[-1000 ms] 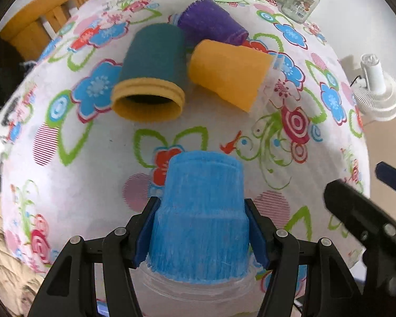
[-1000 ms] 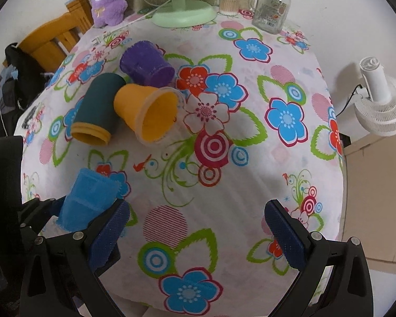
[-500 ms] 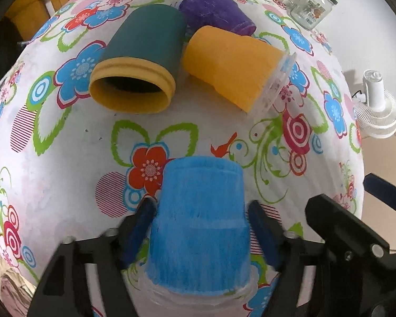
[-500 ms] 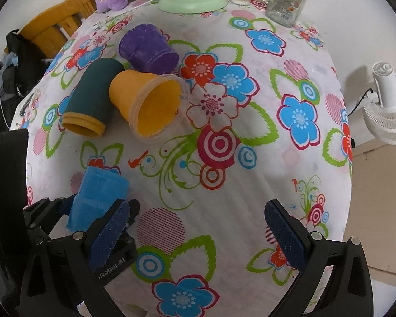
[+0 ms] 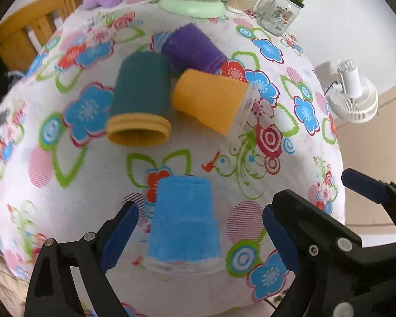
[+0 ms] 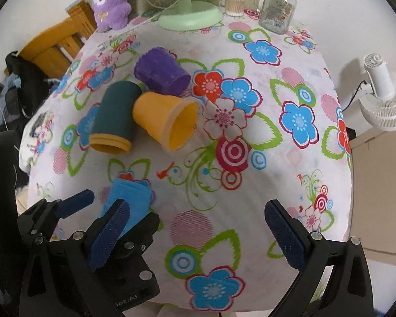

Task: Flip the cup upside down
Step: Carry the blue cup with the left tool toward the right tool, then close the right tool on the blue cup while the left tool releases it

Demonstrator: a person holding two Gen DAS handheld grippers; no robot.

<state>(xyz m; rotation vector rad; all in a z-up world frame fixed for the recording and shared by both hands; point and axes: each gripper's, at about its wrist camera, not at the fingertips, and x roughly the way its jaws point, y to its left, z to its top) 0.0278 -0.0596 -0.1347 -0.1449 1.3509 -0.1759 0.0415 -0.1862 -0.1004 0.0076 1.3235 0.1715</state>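
A blue cup (image 5: 184,224) stands upside down on the flowered tablecloth, rim down; it also shows in the right wrist view (image 6: 130,200). My left gripper (image 5: 198,235) is open, its pads either side of the cup and clear of it. My right gripper (image 6: 196,235) is open and empty over the cloth, to the right of the blue cup. A yellow cup (image 6: 166,120), a dark green cup (image 6: 113,116) and a purple cup (image 6: 161,71) lie on their sides further back.
A green fan base (image 6: 190,17), a glass jar with a green lid (image 6: 278,6), a small jar of swabs (image 6: 235,2) and a purple plush toy (image 6: 111,5) stand at the table's far edge. A wooden chair (image 6: 55,45) is at the left, a white fan (image 6: 382,97) at the right.
My left gripper has opened and let go of the blue cup, which now stands rim down on the cloth. The left gripper has drawn back a little.
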